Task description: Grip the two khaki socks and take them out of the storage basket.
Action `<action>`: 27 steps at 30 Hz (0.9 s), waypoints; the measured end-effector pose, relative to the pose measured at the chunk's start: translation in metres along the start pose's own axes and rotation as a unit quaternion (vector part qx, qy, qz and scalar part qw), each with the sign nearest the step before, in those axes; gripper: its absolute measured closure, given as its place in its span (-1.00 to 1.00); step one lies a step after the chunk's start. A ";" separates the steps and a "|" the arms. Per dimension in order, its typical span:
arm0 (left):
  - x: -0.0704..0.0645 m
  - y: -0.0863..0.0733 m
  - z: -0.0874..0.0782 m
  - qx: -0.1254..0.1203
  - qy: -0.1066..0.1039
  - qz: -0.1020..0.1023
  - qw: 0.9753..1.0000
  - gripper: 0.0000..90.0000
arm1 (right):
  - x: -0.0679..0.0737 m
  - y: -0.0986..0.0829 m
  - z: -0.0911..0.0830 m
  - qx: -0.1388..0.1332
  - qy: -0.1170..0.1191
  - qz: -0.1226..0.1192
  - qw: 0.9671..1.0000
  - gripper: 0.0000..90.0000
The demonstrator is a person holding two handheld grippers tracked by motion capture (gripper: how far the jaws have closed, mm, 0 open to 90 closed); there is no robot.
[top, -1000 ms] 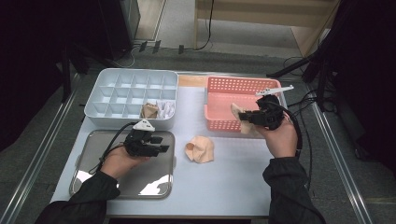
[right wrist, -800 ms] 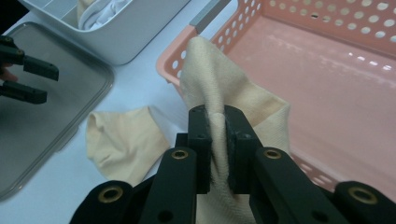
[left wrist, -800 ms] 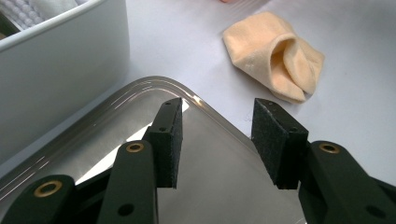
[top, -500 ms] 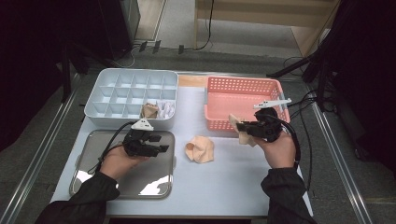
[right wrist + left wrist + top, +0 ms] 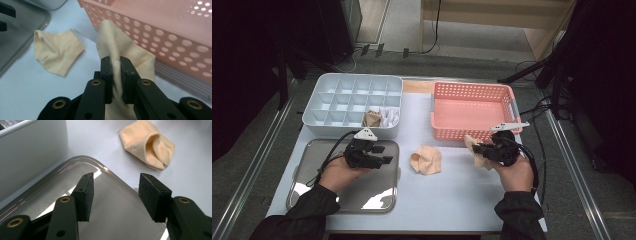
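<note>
White divided tray [image 5: 354, 100], back left: two front compartments hold a tan cloth [image 5: 372, 118] and a white cloth [image 5: 390, 116]. Pink perforated basket [image 5: 472, 107], back right. Steel tray [image 5: 377, 192] shiny, front left. Right gripper [image 5: 115, 65]: fingers clamped on a soft beige cloth [image 5: 117, 42], just in front of the basket wall. A second crumpled cloth [image 5: 427, 160] lies on the table mid-way. Left gripper [image 5: 115, 192]: fingers apart, over the steel tray's corner.
</note>
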State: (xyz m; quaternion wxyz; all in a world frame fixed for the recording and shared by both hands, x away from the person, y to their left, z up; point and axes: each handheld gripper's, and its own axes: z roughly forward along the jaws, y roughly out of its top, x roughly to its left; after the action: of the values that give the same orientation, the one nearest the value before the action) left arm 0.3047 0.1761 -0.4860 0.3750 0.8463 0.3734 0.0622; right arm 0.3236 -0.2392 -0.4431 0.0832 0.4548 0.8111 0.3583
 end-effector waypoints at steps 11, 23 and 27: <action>-0.004 0.000 0.003 0.004 -0.003 0.007 1.000 0.05 | -0.023 -0.023 0.005 0.011 -0.034 0.021 0.999 0.85; -0.005 0.000 0.004 0.008 -0.005 0.009 1.000 0.04 | -0.042 -0.037 0.028 0.042 -0.043 0.039 0.997 0.67; -0.004 0.000 0.004 0.007 -0.005 0.009 1.000 0.04 | -0.037 -0.036 0.027 0.034 -0.040 0.032 0.998 0.47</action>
State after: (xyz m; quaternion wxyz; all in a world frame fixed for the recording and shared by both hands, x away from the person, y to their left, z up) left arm 0.3033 0.1704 -0.4880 0.3704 0.8525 0.3643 0.0587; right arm 0.3329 -0.2670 -0.4939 0.0884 0.4970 0.8040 0.3142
